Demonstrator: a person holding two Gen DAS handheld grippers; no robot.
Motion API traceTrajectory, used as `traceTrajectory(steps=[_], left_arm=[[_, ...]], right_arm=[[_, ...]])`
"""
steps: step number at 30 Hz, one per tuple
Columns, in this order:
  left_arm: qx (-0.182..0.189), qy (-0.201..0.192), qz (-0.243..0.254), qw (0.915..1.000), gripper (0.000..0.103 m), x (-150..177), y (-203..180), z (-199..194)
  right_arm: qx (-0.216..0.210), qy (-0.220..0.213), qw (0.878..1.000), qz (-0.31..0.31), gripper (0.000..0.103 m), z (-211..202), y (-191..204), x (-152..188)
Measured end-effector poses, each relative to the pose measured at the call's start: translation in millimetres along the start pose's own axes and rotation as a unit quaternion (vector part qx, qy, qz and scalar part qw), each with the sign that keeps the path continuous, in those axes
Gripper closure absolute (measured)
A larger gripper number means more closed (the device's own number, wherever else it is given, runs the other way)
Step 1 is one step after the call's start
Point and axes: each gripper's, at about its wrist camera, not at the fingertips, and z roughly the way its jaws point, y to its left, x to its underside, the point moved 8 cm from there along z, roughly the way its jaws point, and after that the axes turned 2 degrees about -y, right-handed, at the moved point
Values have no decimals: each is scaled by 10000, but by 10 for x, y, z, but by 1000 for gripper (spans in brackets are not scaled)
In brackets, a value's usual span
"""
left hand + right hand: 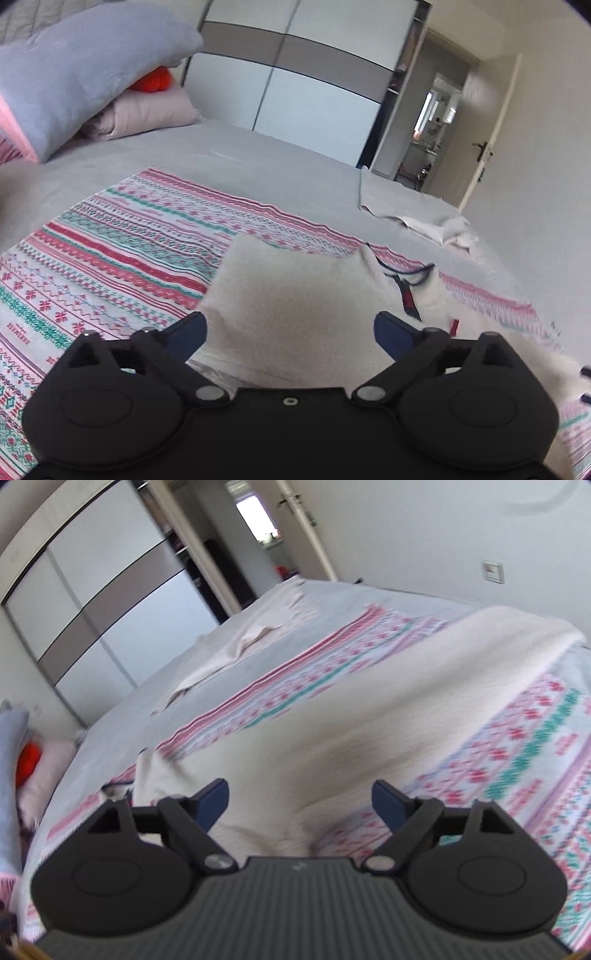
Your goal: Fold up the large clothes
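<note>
A cream knitted garment [295, 295] lies on a patterned pink, teal and white cloth [110, 258] spread over the bed. Its neck label and dark cord [404, 291] show at the right in the left wrist view. My left gripper [290, 328] is open just above the garment's folded end, its blue pads clear of the fabric. In the right wrist view the same cream garment [369, 709] stretches away across the patterned cloth [535, 757]. My right gripper [299, 801] is open over its near edge, with nothing pinched.
The grey bedsheet [277, 162] runs to the far edge, where a crumpled pale cloth [436, 221] lies. Grey and pink pillows [85, 77] with an orange item are stacked at the head. A wardrobe [317, 74] and open doorway [439, 122] stand beyond.
</note>
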Motion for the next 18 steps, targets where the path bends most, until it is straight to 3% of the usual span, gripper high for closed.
traceTrajectory(steps=[4,10,13,18], left_arm=[[-98,-85,392,9991,0,241,-202,87],[-24,69,390,9992,0,489,-230,276],[-113,63,248,9996,0,517,-159,347],[-44,35,-103,9999,0,521,-76,390]], right_arm=[[385,-163,9986,337,12,-74,-515,-176],[830,-428,9867,1332,12,42,-1453,-511],[788,-556,9774,1882,18,167,-1824,-623],[451,-734,9569,2773,38,407,-2248,-721]])
